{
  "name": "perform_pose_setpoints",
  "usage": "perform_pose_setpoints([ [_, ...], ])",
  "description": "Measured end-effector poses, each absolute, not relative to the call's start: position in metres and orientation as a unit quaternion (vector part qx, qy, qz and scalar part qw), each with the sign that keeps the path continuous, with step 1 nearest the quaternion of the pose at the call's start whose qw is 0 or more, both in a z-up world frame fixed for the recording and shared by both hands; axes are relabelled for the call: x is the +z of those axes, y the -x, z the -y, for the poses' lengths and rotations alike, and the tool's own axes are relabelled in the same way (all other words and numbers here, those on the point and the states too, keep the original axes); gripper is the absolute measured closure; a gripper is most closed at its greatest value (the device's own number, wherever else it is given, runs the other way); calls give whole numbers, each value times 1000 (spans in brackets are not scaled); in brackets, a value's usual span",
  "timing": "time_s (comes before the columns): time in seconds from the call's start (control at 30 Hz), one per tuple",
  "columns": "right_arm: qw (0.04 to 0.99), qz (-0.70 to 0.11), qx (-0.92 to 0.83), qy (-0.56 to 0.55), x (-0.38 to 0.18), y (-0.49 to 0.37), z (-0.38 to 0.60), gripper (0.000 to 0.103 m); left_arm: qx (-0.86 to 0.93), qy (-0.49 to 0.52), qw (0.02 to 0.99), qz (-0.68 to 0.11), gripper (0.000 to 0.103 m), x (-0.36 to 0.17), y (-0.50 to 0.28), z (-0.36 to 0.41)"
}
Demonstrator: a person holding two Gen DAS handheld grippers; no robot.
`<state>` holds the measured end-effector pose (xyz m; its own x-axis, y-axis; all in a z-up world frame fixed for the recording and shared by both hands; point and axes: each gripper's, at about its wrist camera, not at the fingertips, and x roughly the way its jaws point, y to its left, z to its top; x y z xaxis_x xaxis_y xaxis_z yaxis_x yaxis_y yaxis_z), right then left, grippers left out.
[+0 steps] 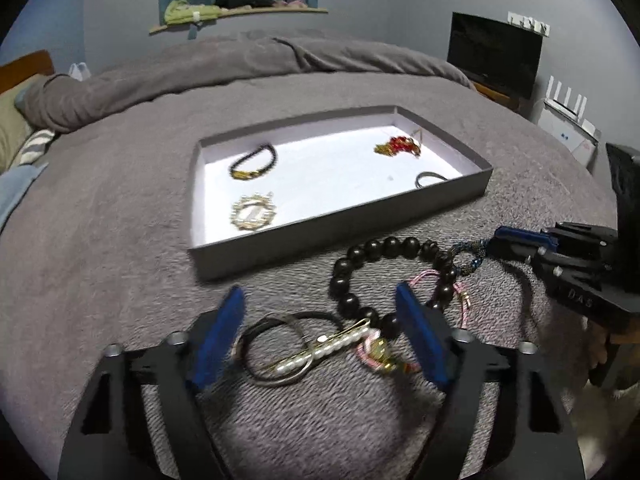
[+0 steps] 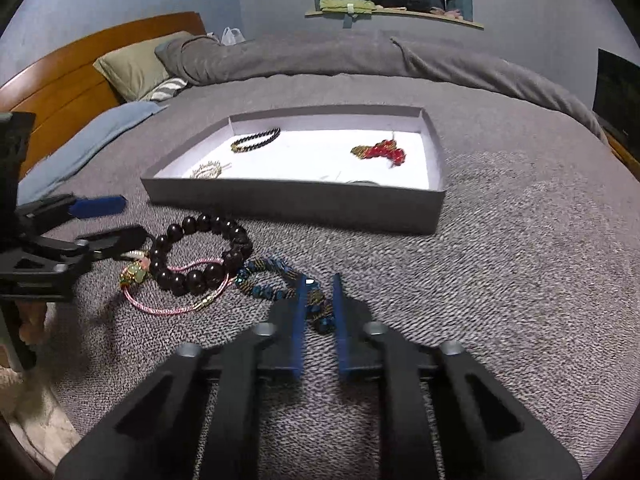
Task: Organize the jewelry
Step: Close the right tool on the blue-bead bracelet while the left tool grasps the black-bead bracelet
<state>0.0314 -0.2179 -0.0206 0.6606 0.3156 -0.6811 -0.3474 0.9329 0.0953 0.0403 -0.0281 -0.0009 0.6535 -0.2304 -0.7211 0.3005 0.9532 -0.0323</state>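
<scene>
A grey tray (image 1: 344, 236) (image 2: 296, 200) lies on the bed and holds a black bead bracelet (image 1: 254, 162), a pearl brooch (image 1: 253, 213), a red-gold piece (image 1: 398, 147) and a dark ring (image 1: 430, 178). In front of it lie a dark wooden bead bracelet (image 1: 384, 276) (image 2: 200, 252), a pink cord bracelet (image 2: 176, 300), a pearl hair clip (image 1: 320, 354) and black hair ties (image 1: 276, 354). My left gripper (image 1: 320, 332) is open over the clip and hair ties. My right gripper (image 2: 318, 304) is shut on a blue-gold beaded bracelet (image 2: 276, 280).
The bed has a grey blanket (image 2: 500, 240), with pillows (image 2: 136, 64) and a wooden headboard (image 2: 68, 80) at the left. A dark screen (image 1: 494, 52) and a white box (image 1: 568, 128) stand past the bed's right edge.
</scene>
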Motion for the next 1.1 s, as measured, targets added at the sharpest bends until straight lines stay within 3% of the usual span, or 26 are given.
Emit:
perform_pose_setpoints([
  [0.23, 911, -369, 185, 11, -17, -33, 225, 95, -158, -44, 893, -418, 61, -12, -57, 39],
  [0.67, 904, -382, 192, 26, -22, -34, 218, 93, -164, -28, 882, -441, 75, -30, -73, 41],
  [0.73, 904, -383, 190, 25, -22, -34, 218, 79, -163, -30, 884, -438, 82, -28, -71, 41],
  [0.8, 903, -386, 187, 23, -24, -34, 220, 74, -161, -32, 885, -436, 83, -29, -70, 41],
  [1.0, 900, -395, 180, 38, -29, -33, 217, 75, -160, -37, 888, -431, 83, -29, -69, 42],
  [1.1, 902, -390, 178, 42, -28, -33, 216, 88, -160, -38, 889, -428, 84, -29, -68, 41],
])
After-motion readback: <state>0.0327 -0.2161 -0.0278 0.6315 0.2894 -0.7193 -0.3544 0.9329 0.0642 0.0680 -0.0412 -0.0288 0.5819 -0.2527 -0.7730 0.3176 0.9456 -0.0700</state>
